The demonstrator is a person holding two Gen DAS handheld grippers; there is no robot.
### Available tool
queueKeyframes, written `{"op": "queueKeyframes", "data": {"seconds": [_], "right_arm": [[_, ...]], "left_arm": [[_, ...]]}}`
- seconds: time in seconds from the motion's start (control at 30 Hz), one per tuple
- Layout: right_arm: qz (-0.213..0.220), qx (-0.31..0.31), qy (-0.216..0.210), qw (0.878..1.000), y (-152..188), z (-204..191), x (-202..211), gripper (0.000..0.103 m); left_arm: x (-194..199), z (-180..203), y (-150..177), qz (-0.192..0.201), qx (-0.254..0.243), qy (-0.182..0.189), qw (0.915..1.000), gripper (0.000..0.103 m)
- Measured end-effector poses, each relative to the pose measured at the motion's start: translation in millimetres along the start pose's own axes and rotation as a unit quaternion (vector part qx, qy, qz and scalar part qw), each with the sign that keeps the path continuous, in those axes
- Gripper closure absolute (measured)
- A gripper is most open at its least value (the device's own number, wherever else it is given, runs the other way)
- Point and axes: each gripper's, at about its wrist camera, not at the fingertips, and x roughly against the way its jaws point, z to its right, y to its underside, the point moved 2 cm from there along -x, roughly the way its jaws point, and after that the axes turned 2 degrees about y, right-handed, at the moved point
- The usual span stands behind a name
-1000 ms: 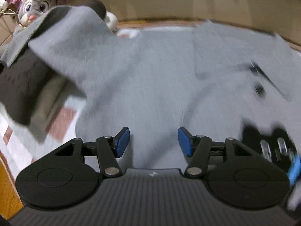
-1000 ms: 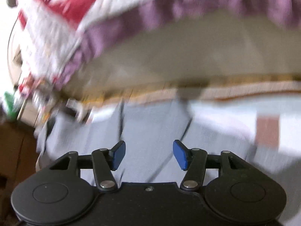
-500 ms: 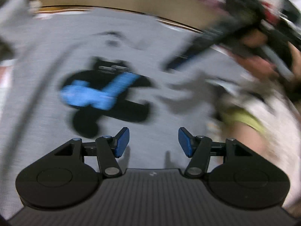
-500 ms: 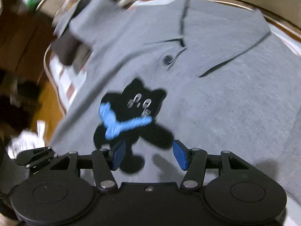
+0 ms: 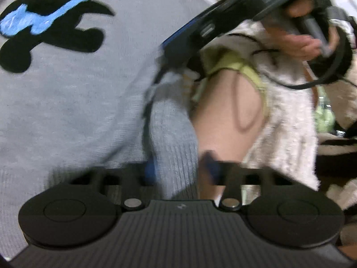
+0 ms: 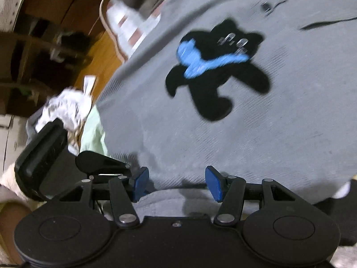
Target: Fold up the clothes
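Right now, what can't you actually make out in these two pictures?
- Left wrist view: the left tongs are closing around the grey sweater's ribbed hem; motion blur hides whether the pads press it yet.
- Left wrist view: the right tongs' tips are smeared and cut off behind the sweater edge.
- Right wrist view: the button near the collar is too blurred to read.
- Both views: the sweater's sleeves run off the edges.

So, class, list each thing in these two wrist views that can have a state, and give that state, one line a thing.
grey sweater: spread flat, front up, not yet folded.
ribbed hem: bunched up between the left gripper's fingers.
left gripper: jaws closing on the hem.
right gripper: open, above the sweater's lower edge, nothing gripped.
sweater collar: lying flat.
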Motion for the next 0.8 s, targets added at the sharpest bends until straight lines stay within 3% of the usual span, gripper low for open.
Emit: {"op": "queueKeyframes", "data": {"seconds": [0.07,0.2,0.27,0.3,0.37,0.47,0.6,0.7,0.73,0.8], "right_arm": [[-0.019,0.011,-0.001,1.000,-2.5,-3.8,-13.7,0.041],[-0.054,0.026,-0.019,0.998,-11.4,-10.3,-38.6,0.041],[-0.081,0.036,-0.018,0.996,-16.1,-12.3,-49.8,0.041],[-0.099,0.043,-0.018,0.994,-17.0,-13.0,-52.6,0.042],[-0.137,0.065,-0.011,0.988,-15.8,-16.1,-57.3,0.042],[-0.218,0.110,0.030,0.969,0.6,-22.3,-72.8,0.042],[-0.228,0.086,0.014,0.970,13.2,-20.8,-81.0,0.040],[-0.206,0.072,-0.018,0.976,18.7,-20.0,-69.5,0.040],[-0.195,0.064,-0.030,0.978,20.9,-19.2,-63.8,0.041],[-0.126,0.032,-0.069,0.989,22.6,-13.7,-32.0,0.041]], "left_arm": [[13.3,5.1,-0.7,0.022,-0.005,-0.001,0.9998,0.093],[66.0,12.2,-18.8,0.084,-0.014,0.033,0.9959,0.093],[80.9,22.0,-22.5,0.091,-0.035,0.035,0.9947,0.093],[83.4,27.7,-21.9,0.088,-0.048,0.036,0.9943,0.098],[82.4,32.7,-21.3,0.078,-0.052,0.057,0.9940,0.101],[79.0,30.8,-20.2,0.074,-0.053,0.062,0.9939,0.101],[76.0,5.7,-23.3,0.095,-0.031,-0.002,0.9950,0.095],[64.8,-21.6,-20.8,0.093,0.010,-0.052,0.9943,0.081],[57.2,-26.9,-17.0,0.084,0.017,-0.058,0.9947,0.076],[38.7,-34.1,-6.0,0.053,0.020,-0.067,0.9961,0.072]]}}
